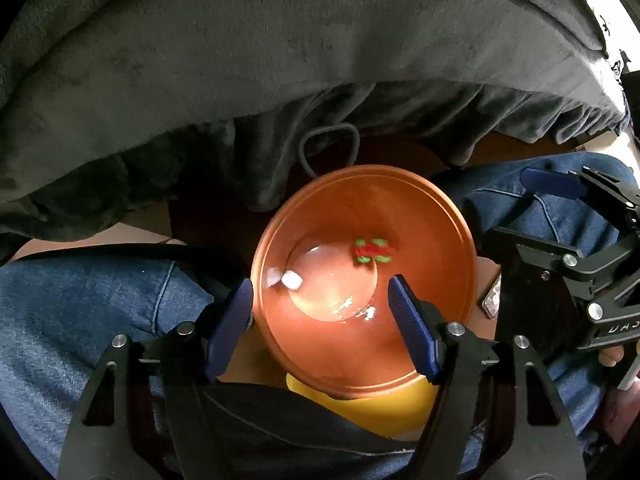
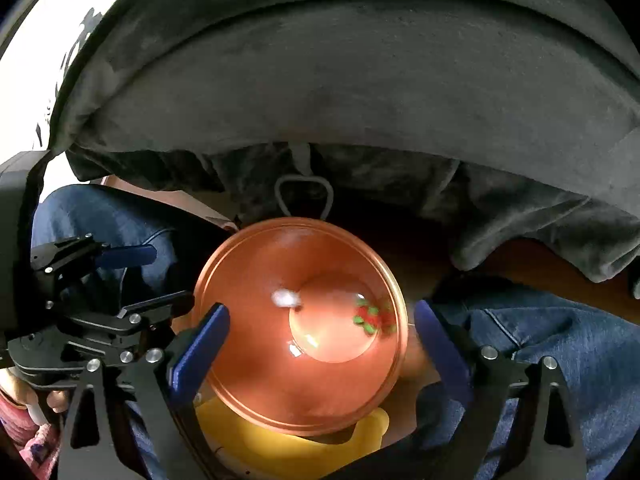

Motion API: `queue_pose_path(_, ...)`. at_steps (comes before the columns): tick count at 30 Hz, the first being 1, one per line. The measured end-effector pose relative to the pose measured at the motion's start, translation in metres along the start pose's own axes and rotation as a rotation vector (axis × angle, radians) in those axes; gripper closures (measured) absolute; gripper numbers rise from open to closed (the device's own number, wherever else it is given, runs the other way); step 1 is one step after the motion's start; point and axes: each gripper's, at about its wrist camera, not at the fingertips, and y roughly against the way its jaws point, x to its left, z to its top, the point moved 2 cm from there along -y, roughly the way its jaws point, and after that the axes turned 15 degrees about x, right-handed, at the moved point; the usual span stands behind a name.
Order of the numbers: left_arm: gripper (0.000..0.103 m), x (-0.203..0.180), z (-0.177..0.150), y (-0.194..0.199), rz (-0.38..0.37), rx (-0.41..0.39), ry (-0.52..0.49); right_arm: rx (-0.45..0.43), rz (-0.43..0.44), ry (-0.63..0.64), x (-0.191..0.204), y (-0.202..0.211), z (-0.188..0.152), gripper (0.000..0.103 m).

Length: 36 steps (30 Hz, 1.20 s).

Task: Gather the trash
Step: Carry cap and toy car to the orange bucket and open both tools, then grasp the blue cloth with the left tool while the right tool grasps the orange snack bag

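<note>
An orange-brown round bin (image 1: 420, 216) stands between the person's knees; it also shows in the right wrist view (image 2: 256, 364). Inside lie a red and green wrapper (image 1: 372, 251) (image 2: 374, 317) and a small white crumpled scrap (image 1: 291, 280) (image 2: 286, 299). My left gripper (image 1: 320, 332) is open and empty, hovering over the bin's near rim. My right gripper (image 2: 320, 356) is open and empty, also above the bin, fingers straddling it. The right gripper shows at the right edge of the left wrist view (image 1: 568, 236), and the left gripper at the left of the right wrist view (image 2: 120, 280).
A dark grey blanket (image 1: 280, 60) drapes over furniture behind the bin. The person's jeans-clad legs (image 1: 80, 312) (image 2: 560, 340) flank the bin. A yellow object (image 1: 372, 408) lies under the bin's near side. A grey cord loop (image 1: 330, 140) hangs behind the bin.
</note>
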Motion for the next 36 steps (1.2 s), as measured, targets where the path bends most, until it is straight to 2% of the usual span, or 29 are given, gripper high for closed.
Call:
queue_pose_path(13, 0.033, 0.008, -0.001, 0.003, 0.004, -0.017, 0.027, -0.044, -0.013, -0.023, -0.011, 0.017, -0.009, 0.011)
queue_pose_path(15, 0.027, 0.009, 0.000, 0.009, 0.016, -0.037, 0.033, -0.063, -0.025, -0.027, -0.013, 0.022, -0.008, 0.011)
queue_pose_path(20, 0.025, 0.012, 0.002, 0.035, 0.055, -0.118, 0.037, -0.135, -0.044, -0.041, -0.018, 0.044, -0.002, 0.011)
queue_pose_path(26, 0.021, 0.016, 0.004, 0.076, 0.075, -0.230, 0.054, -0.269, -0.063, -0.035, -0.021, 0.090, 0.005, 0.011)
queue_pose_path(29, 0.016, 0.021, 0.004, 0.102, 0.088, -0.313, 0.075, -0.386, -0.085, -0.004, -0.016, 0.123, 0.012, 0.011)
queue_pose_path(34, 0.014, 0.027, 0.004, 0.127, 0.082, -0.398, 0.117, -0.608, -0.225, 0.069, 0.000, 0.172, 0.038, 0.011)
queue_pose_path(36, 0.014, 0.029, 0.003, 0.131, 0.075, -0.415, 0.129, -0.691, -0.302, 0.088, 0.005, 0.186, 0.054, 0.007)
